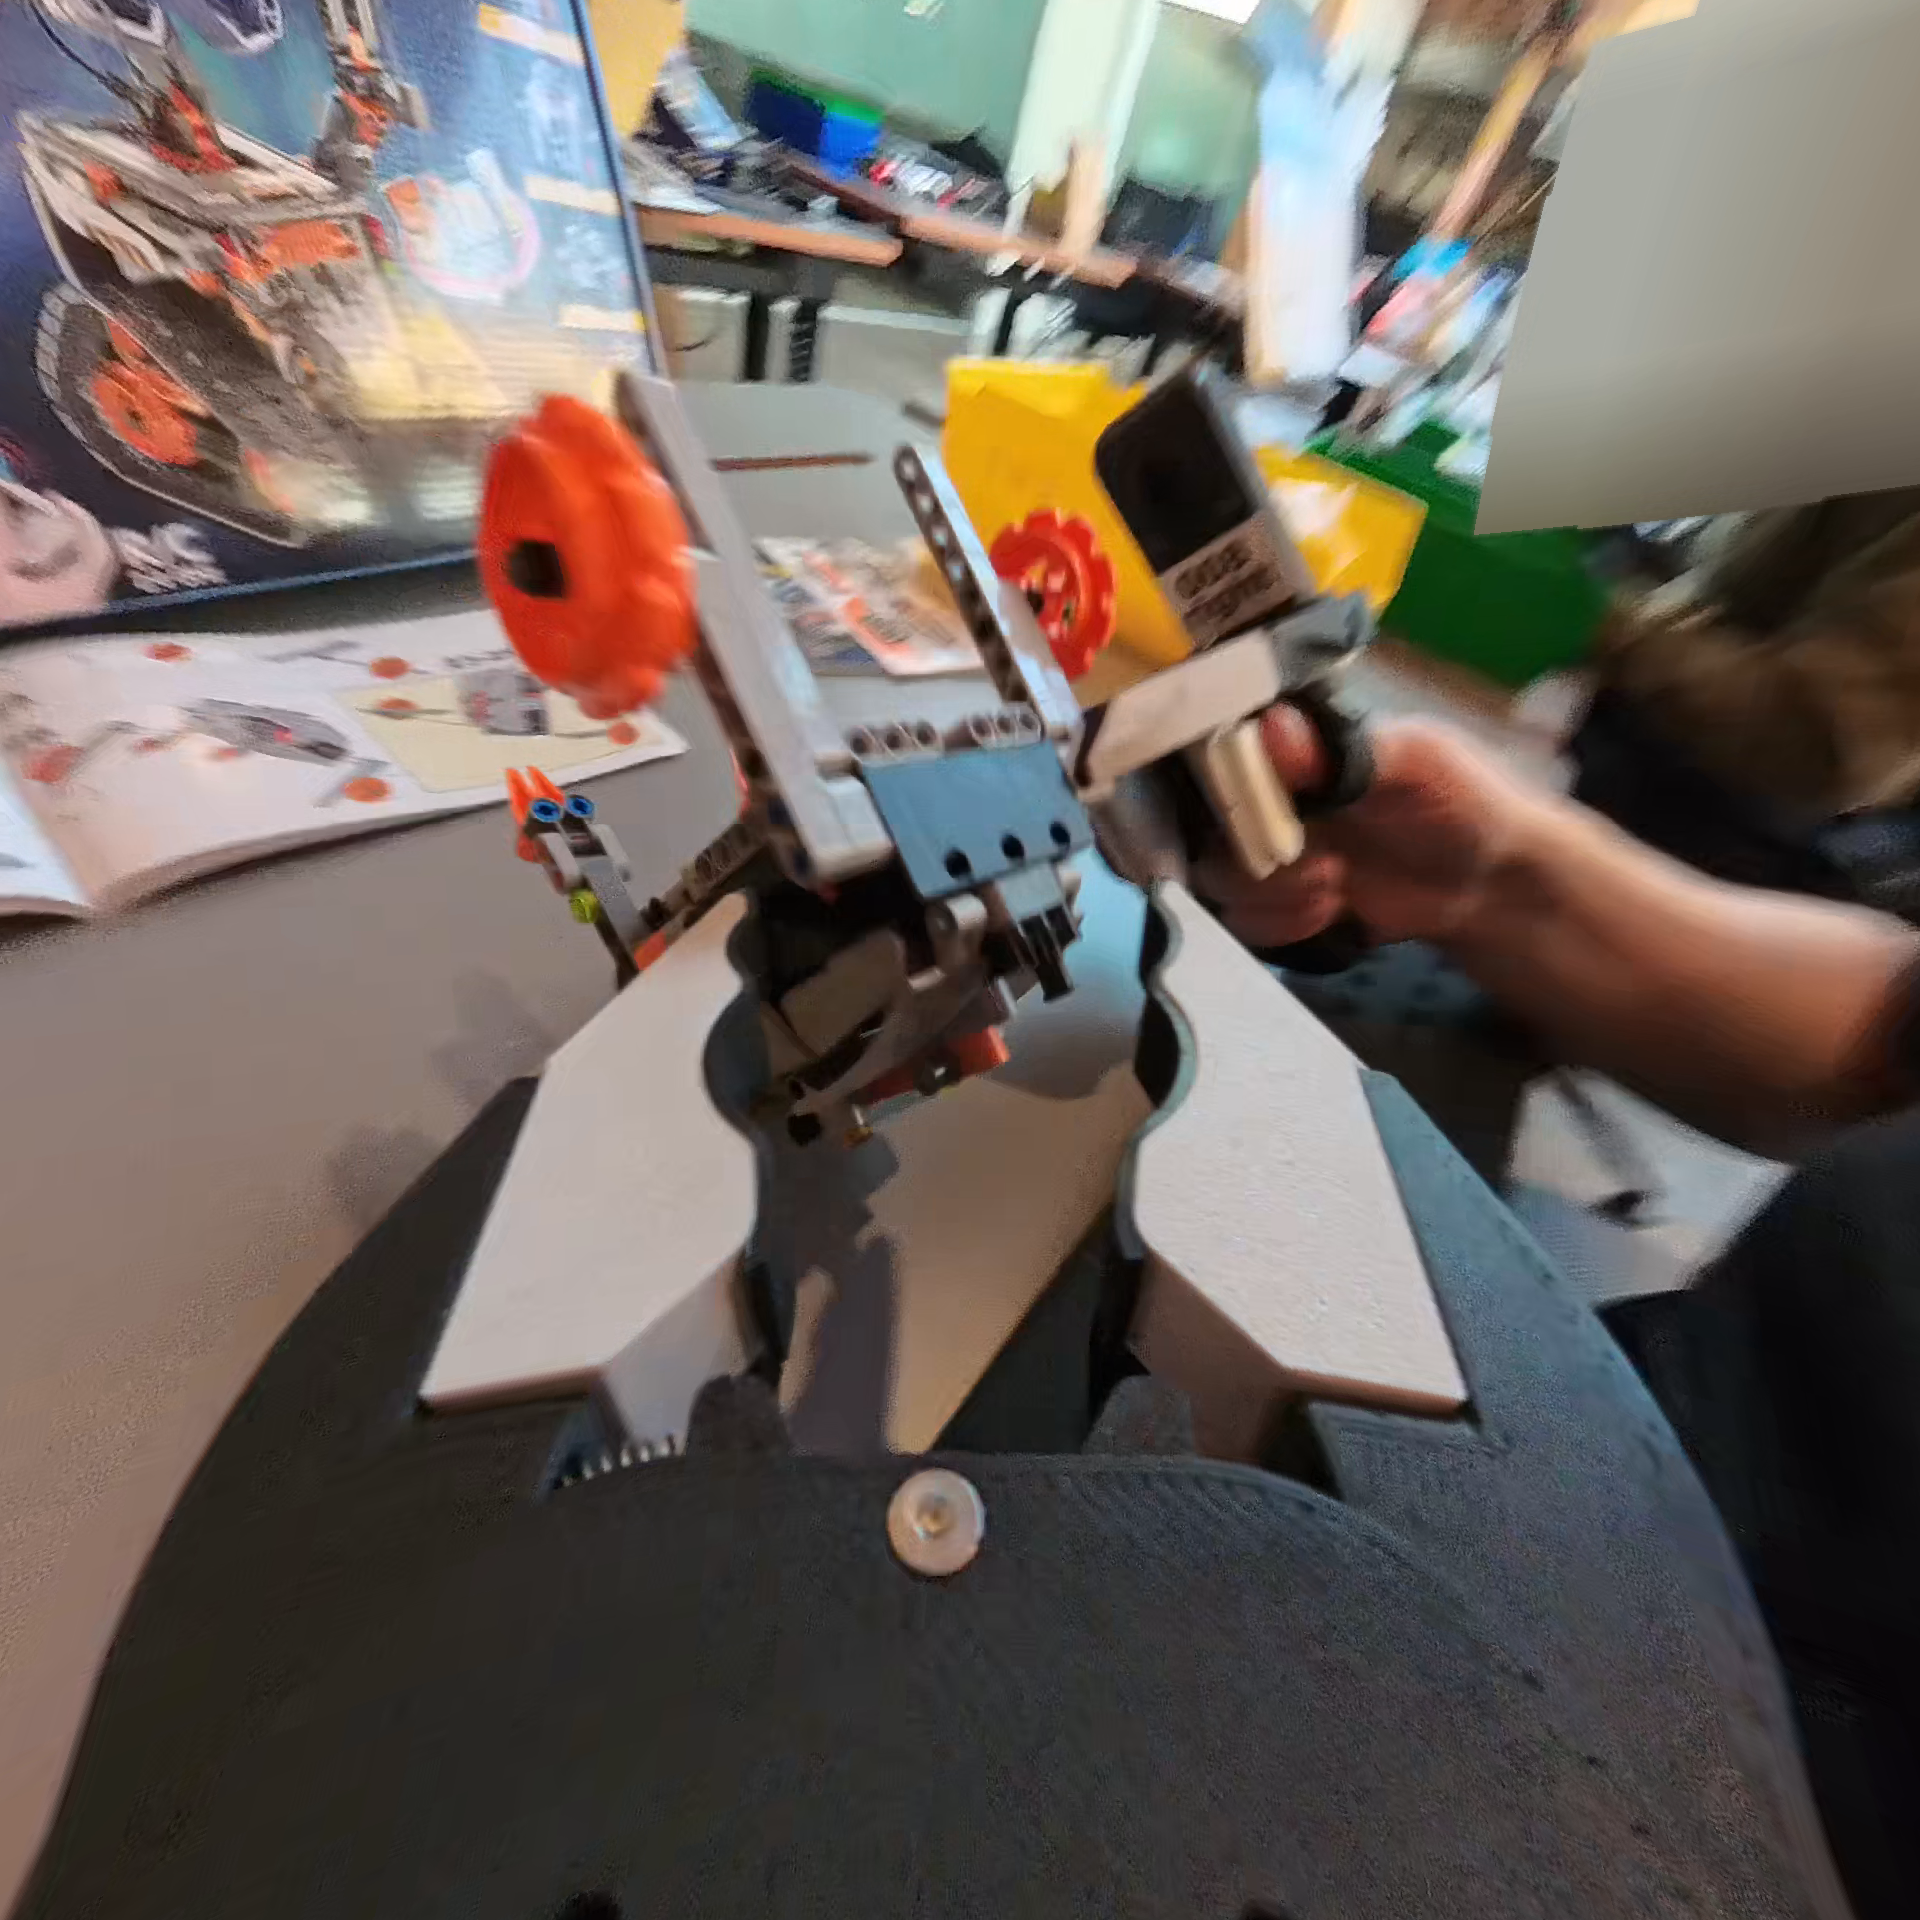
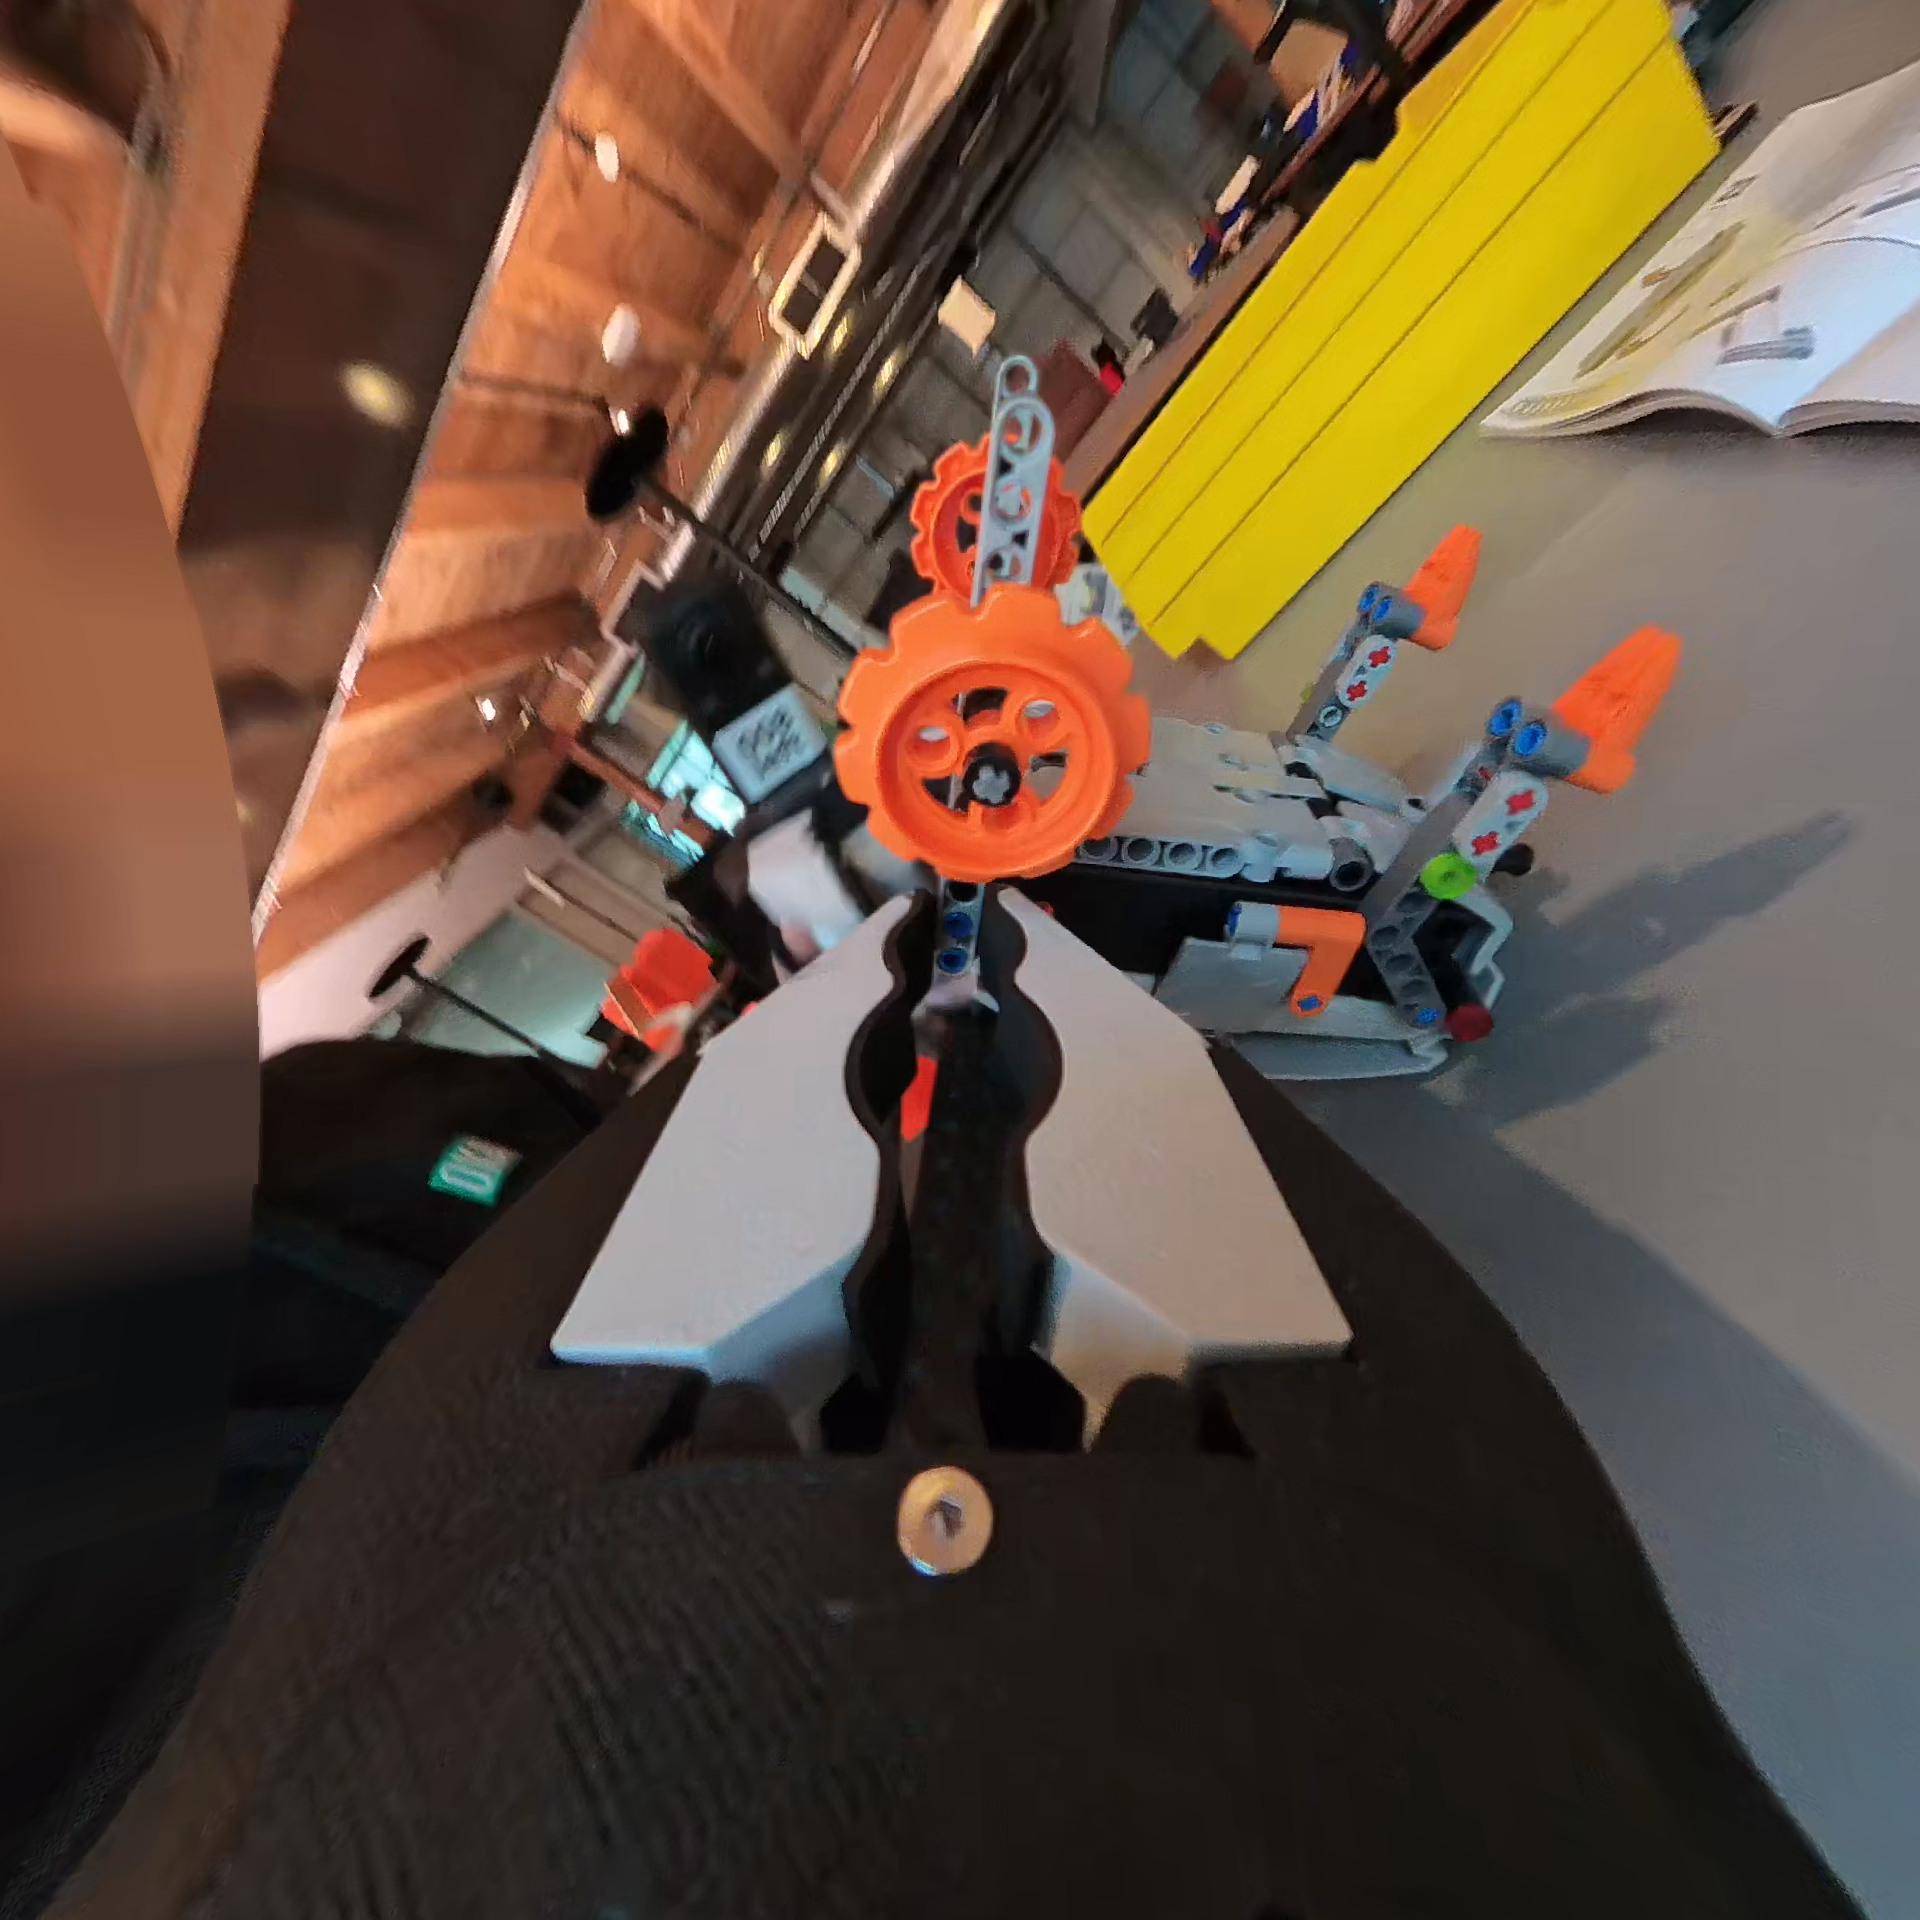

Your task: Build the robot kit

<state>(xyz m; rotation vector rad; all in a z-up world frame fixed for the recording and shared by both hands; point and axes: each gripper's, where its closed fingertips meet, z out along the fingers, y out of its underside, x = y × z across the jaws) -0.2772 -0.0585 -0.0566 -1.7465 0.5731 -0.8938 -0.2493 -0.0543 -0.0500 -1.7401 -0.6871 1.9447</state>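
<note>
1. Left tongs (image 1: 940, 997): white fingers (image 1: 623, 1174) spread wide, the lower end of a grey brick-built model (image 1: 883, 831) sitting between them. It appears lifted off the grey surface (image 1: 208, 1091); blur hides whether either finger presses on it.
2. Model, left wrist view: pale grey panels, a dark blue-grey block with pin holes, a large orange toothed wheel (image 1: 582, 556) on its left side and a small arm with orange tips (image 1: 540, 816) low on the left.
3. Right tongs (image 2: 971, 920): fingers pressed nearly together, pinching a thin grey perforated beam (image 2: 961, 935) that carries two orange toothed wheels (image 2: 987, 753), one above the other.
4. In the left wrist view the right tongs (image 1: 1081, 727) meet the model's right edge; a hand (image 1: 1382, 831) grips their handle.
5. Surroundings: an open instruction booklet (image 1: 312, 727), a printed box (image 1: 291, 291) standing behind it, a yellow bin (image 2: 1403, 332), a green bin (image 1: 1486, 592).
</note>
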